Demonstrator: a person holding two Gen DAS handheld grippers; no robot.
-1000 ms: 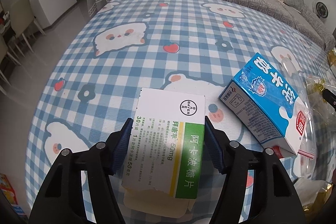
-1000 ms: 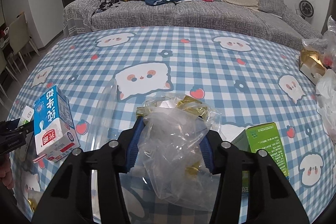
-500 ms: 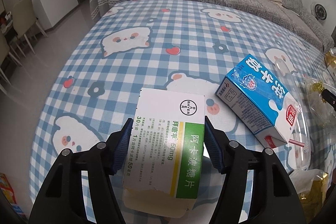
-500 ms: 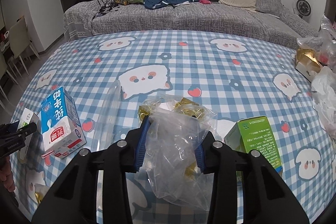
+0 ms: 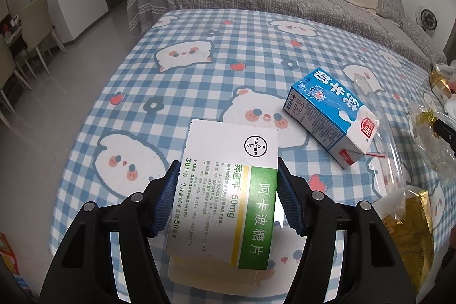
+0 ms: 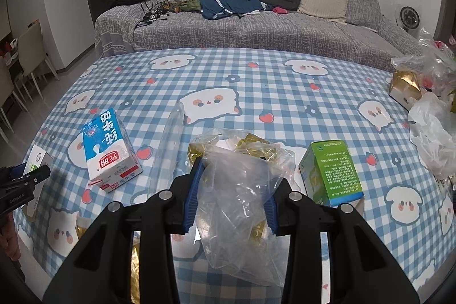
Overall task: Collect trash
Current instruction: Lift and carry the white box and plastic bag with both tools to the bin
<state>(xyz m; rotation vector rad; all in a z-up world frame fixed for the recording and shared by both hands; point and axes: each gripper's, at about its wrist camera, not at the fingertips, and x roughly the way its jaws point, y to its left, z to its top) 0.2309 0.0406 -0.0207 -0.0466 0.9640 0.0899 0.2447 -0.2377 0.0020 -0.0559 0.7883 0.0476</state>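
My left gripper [image 5: 226, 195] is shut on a white and green medicine box [image 5: 228, 193] and holds it above the near left part of the table. It also shows at the left edge of the right wrist view [image 6: 27, 178]. My right gripper [image 6: 232, 198] is shut on a clear plastic bag [image 6: 239, 204] with gold wrappers inside, held above the table. A blue and white milk carton [image 5: 330, 114] lies on its side on the checked tablecloth [image 5: 242, 47], also seen in the right wrist view [image 6: 109, 150]. A green box [image 6: 330, 173] lies to the right of the bag.
A clear plastic sleeve [image 6: 168, 150] lies between carton and bag. Gold packaging [image 5: 410, 232] sits at the near edge. White and clear bags [image 6: 430, 138] and a gold box [image 6: 404, 87] crowd the right edge. A grey sofa [image 6: 270, 24] stands behind; chairs [image 5: 34, 27] at left.
Both grippers have risen and pulled back from the table, each keeping its hold. More of the table and sofa shows now.
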